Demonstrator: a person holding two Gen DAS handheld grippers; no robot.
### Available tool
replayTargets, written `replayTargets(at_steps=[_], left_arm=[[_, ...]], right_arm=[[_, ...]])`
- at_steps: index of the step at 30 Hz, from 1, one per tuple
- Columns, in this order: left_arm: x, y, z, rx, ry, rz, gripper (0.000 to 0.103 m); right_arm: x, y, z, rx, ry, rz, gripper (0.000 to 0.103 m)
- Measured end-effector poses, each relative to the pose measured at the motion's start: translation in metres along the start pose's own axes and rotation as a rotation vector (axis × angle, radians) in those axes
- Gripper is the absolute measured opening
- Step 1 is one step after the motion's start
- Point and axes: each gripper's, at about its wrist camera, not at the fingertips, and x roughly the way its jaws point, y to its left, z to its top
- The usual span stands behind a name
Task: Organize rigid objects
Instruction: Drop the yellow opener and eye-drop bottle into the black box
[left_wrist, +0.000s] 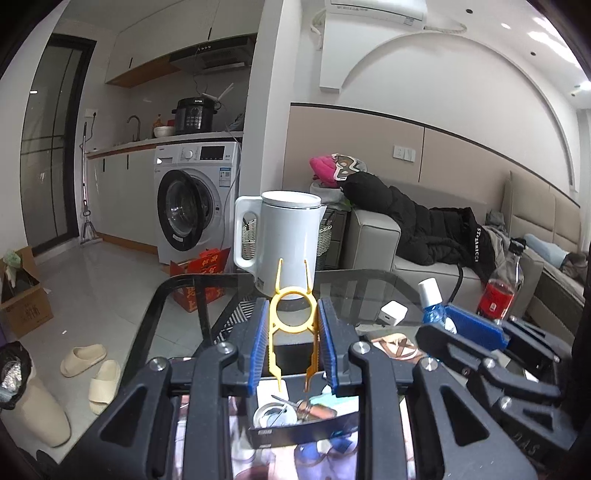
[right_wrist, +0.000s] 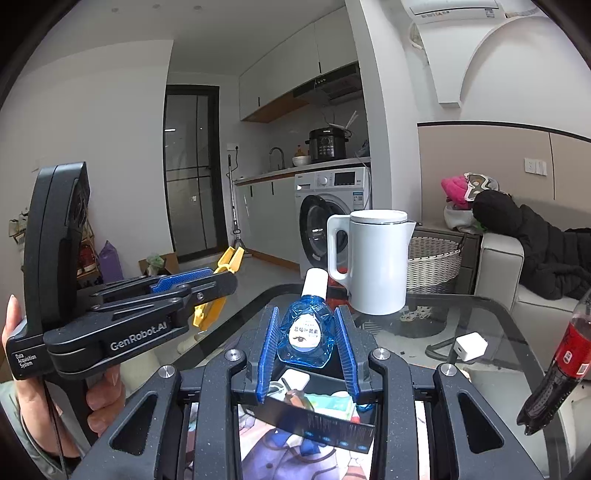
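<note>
Left wrist view: left hand-held gripper (left_wrist: 291, 332) pinches a light, springy yellow clip (left_wrist: 293, 321); right hand-held gripper (right_wrist: 306, 343) clamps a slippery blue bottle (right_wrist: 306, 332) mid-body.

I'm counting two grippers — the left gripper (left_wrist: 291, 332) at lower centre of its own view and the right gripper (right_wrist: 308, 339) likewise. I'm seeing one yellow plastic tool (left_wrist: 293, 321), one blue eye-drop bottle (right_wrist: 308, 325), one white kettle (left_wrist: 284, 236), one cola bottle (right_wrist: 561, 365) at the right edge, one white charger (right_wrist: 471, 346) — and two beige slippers (left_wrist: 83, 359) lower left.
</note>
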Motion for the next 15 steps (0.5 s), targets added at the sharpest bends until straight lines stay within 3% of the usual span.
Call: replayTargets(at_steps=[7,15], left_arm=[[0.025,-0.004,0.0,-0.026,0.006,0.013,0.024],[0.068,0.003,-0.01,-0.06,0.119,0.061,0.024]], right_arm=[[0.028,-0.007,0.005,0.029,0.029,-0.043,0.031],[0.071,-0.018,0.0,0.048,0.147,-0.056,0.031]])
